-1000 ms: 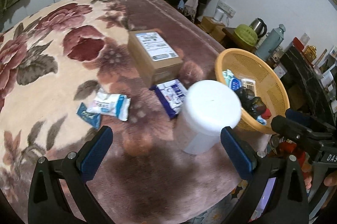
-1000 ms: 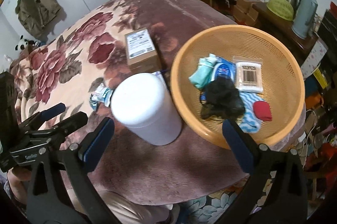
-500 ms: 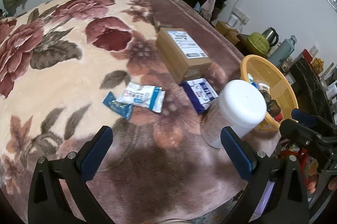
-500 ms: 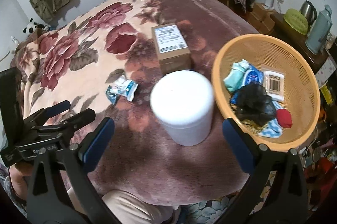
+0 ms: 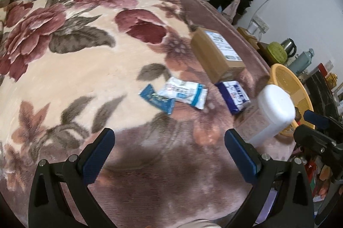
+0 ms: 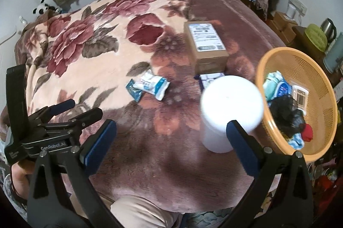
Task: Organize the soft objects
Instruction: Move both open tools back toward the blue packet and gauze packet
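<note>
1. Both grippers hang over the near edge of the flowery blanket (image 5: 64, 82). The left gripper (image 5: 169, 155) has its fingers wide apart and holds nothing. The right gripper (image 6: 171, 140) is spread wide and empty too.
2. The orange basket (image 6: 321, 86) sits at the right edge of the blanket. Soft things already lie inside it, so it is probably where the soft things go.
3. Two small packets wait out on the blanket: a white packet (image 5: 184, 92) and a blue packet (image 5: 157, 99) touching it. A dark blue pack (image 5: 233, 96) lies just beside the brown box (image 5: 216, 56).
4. A white tub (image 6: 231, 107) stands between the packets and the basket, so a hand must go around it.
5. The left gripper is nearer the packets, so it may grab one next.
</note>
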The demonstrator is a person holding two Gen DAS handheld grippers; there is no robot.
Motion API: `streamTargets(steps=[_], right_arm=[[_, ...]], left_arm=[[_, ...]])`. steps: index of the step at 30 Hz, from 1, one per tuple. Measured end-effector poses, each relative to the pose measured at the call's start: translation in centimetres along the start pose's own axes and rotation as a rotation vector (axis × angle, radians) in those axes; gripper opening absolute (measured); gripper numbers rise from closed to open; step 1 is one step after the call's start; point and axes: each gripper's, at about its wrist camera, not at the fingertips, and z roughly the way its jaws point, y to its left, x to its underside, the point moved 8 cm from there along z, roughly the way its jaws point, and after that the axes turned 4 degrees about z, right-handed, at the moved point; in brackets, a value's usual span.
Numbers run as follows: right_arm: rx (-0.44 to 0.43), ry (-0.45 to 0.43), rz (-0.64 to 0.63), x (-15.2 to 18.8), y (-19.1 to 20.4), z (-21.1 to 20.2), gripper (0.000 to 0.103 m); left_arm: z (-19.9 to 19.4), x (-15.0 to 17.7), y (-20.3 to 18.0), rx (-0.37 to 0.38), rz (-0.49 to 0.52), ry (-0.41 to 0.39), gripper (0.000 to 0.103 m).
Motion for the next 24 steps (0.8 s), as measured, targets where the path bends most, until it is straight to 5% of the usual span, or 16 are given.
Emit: streamTargets(steps=[24], right_arm=[[-0.055,0.092,-0.109,2.1,7.1,5.3,0.103]], left_arm=[[2.6,2.3,7.5,-0.039,-0.11,0.043,0.102]])
